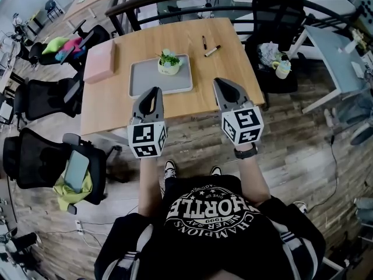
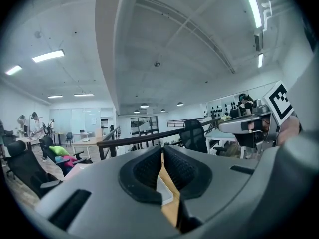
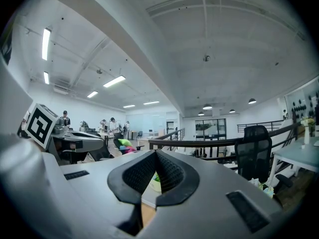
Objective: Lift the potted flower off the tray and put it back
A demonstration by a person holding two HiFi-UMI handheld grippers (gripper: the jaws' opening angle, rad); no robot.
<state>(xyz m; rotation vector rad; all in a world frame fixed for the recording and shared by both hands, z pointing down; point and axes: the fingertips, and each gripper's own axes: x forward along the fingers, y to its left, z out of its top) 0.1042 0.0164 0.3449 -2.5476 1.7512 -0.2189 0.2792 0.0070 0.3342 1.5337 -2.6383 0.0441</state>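
Observation:
The potted flower [image 1: 169, 63], a pale green pot with green leaves, stands upright in the far right part of the grey tray [image 1: 152, 81] on the wooden table. My left gripper [image 1: 155, 92] hovers over the table's near edge, just short of the tray, shut and empty. My right gripper [image 1: 220, 84] is level with it, to the right of the tray, also shut and empty. In the left gripper view the closed gripper [image 2: 162, 151] shows a strip of tray [image 2: 164, 192] below its tips. In the right gripper view the pot [image 3: 156, 183] peeks below the closed gripper [image 3: 156, 154].
A pink box [image 1: 99, 61] lies on the table's left side, and two pens [image 1: 208, 46] lie at the far right. Black office chairs [image 1: 44, 98] stand to the left, another chair [image 1: 278, 16] at the back right. A white table [image 1: 335, 57] is at the right.

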